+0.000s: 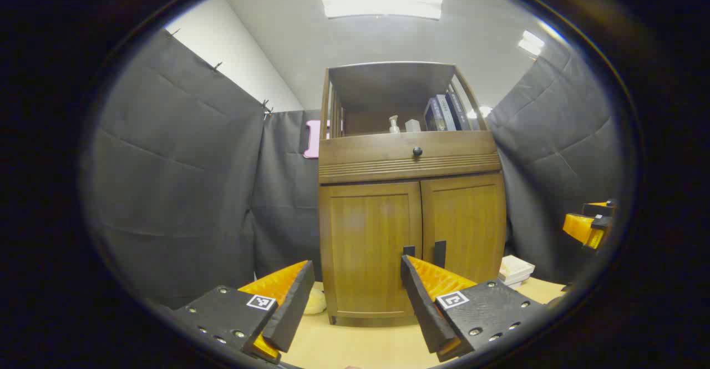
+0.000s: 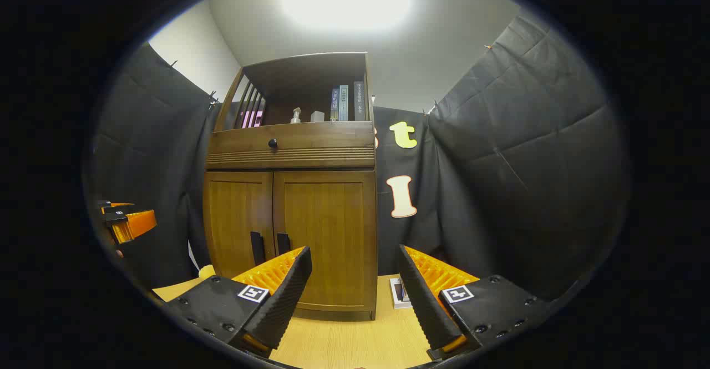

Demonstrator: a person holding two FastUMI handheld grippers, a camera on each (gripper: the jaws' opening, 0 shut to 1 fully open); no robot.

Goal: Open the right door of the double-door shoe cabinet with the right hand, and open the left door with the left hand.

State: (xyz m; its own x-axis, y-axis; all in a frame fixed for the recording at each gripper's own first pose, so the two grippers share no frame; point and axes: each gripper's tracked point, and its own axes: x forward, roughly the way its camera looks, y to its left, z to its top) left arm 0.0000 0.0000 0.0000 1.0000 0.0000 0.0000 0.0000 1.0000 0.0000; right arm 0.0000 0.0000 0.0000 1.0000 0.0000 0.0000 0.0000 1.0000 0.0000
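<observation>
both my grippers, left gripper (image 1: 355, 288) and right gripper (image 2: 352, 274), hang spread wide and empty, well short of the shoe cabinet (image 2: 291, 213). its 2 doors are shut. i'd aim the right one at the right door's handle (image 2: 283, 243), close both fingers squarely on it, then pull outward along the hinge arc; the left handle (image 1: 409, 251) after.

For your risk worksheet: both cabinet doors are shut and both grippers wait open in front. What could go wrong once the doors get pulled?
1. The two door handles sit close together at the centre seam, so the right gripper and left gripper may crowd or bump each other.
2. The books lying beside the cabinet's base could block the right door as it swings out.
3. The pump bottle and upright books on the open shelf might topple if a pull jolts the cabinet.
</observation>
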